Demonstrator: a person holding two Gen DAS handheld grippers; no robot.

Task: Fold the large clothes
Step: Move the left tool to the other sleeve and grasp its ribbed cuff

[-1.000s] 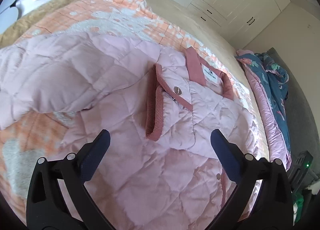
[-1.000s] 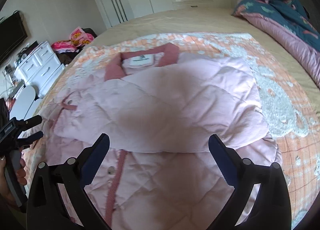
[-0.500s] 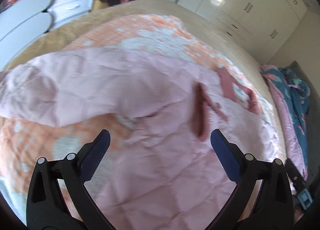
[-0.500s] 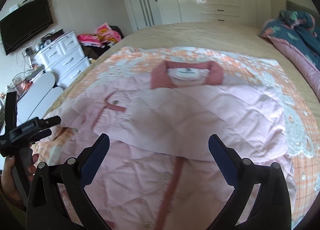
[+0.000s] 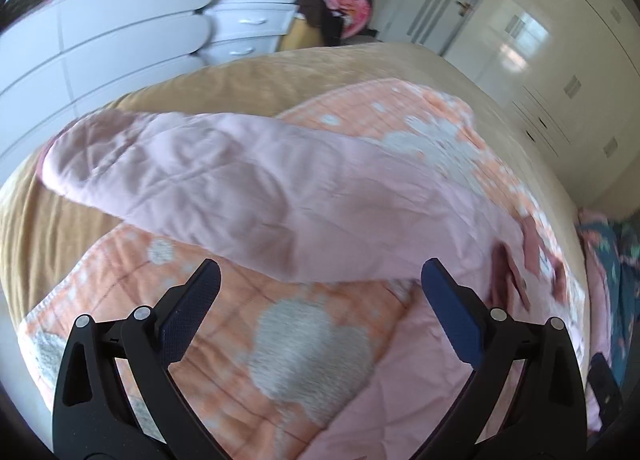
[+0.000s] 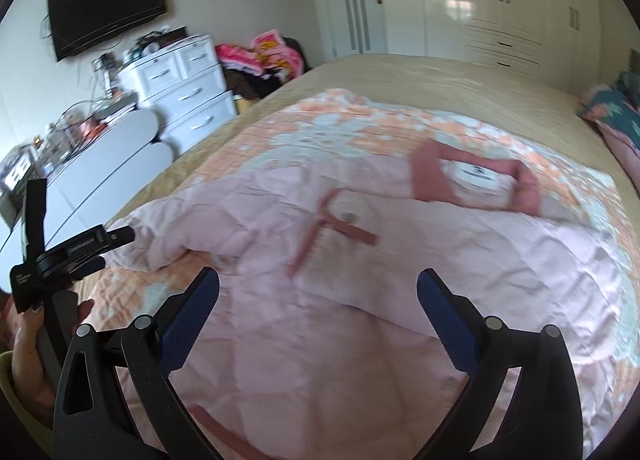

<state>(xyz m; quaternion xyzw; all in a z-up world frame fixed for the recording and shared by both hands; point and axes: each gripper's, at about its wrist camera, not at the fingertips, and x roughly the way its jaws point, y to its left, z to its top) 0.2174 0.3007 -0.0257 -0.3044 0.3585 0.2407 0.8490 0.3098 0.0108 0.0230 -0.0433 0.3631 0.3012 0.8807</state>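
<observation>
A pale pink quilted jacket (image 6: 400, 280) with a dusty-rose collar (image 6: 432, 175) lies spread on the bed; one side is folded over its front. Its left sleeve (image 5: 224, 187) stretches out to the left across the blanket. My left gripper (image 5: 320, 280) is open and empty, hovering just short of that sleeve. It also shows in the right wrist view (image 6: 116, 244), close to the sleeve end. My right gripper (image 6: 318, 288) is open and empty above the jacket's lower body.
An orange and white blanket (image 5: 304, 344) lies under the jacket on a tan bedspread (image 5: 248, 79). White drawers (image 6: 184, 95) and a low cabinet stand left of the bed. A dark floral quilt (image 6: 616, 115) lies at the far right. Wardrobes line the back wall.
Both views have swung left. My left gripper moved from over the collar to the outstretched left sleeve. My right gripper shifted left over the jacket body. Both stayed open.
</observation>
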